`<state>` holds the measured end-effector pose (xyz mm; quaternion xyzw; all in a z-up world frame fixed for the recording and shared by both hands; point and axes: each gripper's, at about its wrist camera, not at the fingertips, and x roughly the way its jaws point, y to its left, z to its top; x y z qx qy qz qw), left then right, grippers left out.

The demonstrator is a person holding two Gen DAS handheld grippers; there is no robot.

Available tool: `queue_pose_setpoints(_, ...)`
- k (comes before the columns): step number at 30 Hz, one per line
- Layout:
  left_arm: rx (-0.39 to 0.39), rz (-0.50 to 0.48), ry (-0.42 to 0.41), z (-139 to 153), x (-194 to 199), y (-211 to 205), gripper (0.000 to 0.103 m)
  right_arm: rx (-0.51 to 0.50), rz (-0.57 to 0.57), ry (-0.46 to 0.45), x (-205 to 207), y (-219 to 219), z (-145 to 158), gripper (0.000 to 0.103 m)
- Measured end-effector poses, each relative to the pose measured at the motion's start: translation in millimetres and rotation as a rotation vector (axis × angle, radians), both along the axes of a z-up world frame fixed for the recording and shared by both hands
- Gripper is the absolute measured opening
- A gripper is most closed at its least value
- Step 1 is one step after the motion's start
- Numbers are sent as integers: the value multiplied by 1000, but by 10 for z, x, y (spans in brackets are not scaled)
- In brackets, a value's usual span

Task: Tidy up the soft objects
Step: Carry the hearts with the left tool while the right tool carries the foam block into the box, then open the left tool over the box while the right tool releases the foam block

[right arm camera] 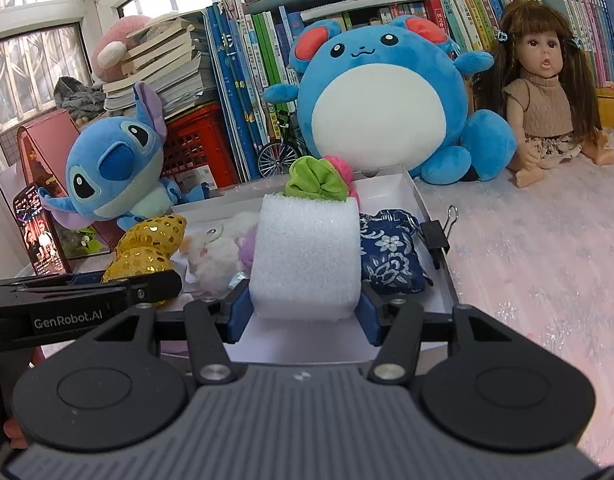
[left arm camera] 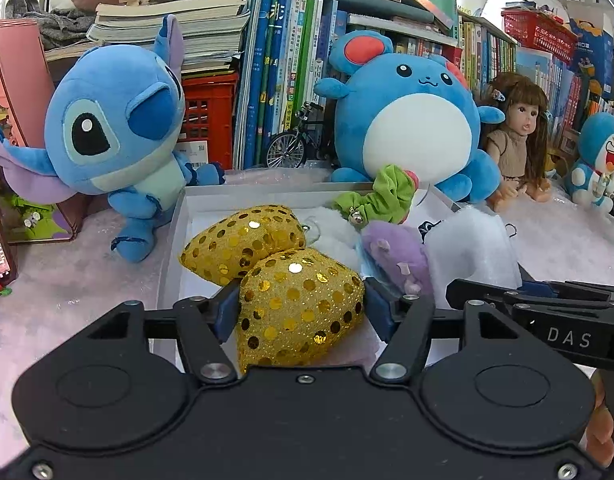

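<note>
Closest to my left cam is the gold sequin heart (left arm camera: 299,304), squeezed between the blue pads of the left gripper (left arm camera: 301,308). It's clamped on the near lobe of the thing, and the other gold lobe (left arm camera: 243,240) rests further in on the white tray (left arm camera: 175,224). Over on the other cam, the right gripper (right arm camera: 305,304) is closed on the white foam block (right arm camera: 307,256), which is held upright over the near end of the same tray.

So both hands are loaded, and I'd call this the placing step: soft stuff going into the tray. Already in there: a green scrunchie (right arm camera: 313,180) at the back, a purple plush (left arm camera: 399,256), a white fluffy toy (right arm camera: 211,256), and a blue floral pouch (right arm camera: 387,252) on the right side. A black binder clip (right arm camera: 435,236) sits on the tray's right rim.

Next move, as I read it, needs a free spot for each piece. The tray's getting crowded, and the two grippers are just beside each other, so I'd lower one at a time and let go gently. The foam looks squishy and could spring or tip against the pouch when released.
</note>
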<state>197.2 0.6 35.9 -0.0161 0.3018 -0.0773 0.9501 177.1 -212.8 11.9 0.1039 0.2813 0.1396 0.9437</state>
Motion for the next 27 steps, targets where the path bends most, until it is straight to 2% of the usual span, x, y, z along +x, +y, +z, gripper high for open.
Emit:
queue_pose_setpoints(5, 8, -1, -3, -1, -13, -10, 63, -3, 4, -4, -16, -7, 3, 61)
queue_pose_setpoints(11, 20, 7, -3, 3, -42, -14, 70, -15, 5, -20, -63, -7, 52, 74)
queue_pose_setpoints(16, 24, 11, -32, 60, -129, 6, 80, -36, 15, -61, -168, -14, 134, 87)
queue_pose_setpoints(20, 15, 7, -41, 126, -214, 30, 81, -65, 25, -89, -279, -34, 190, 90)
queue_pose_setpoints(25, 10, 2, -65, 196, -403, 66, 87, -83, 45, -118, -499, -103, 235, 102)
queue_pose_setpoints(27, 9, -2, -74, 216, -488, 80, 87, -101, 65, -128, -591, -111, 242, 103)
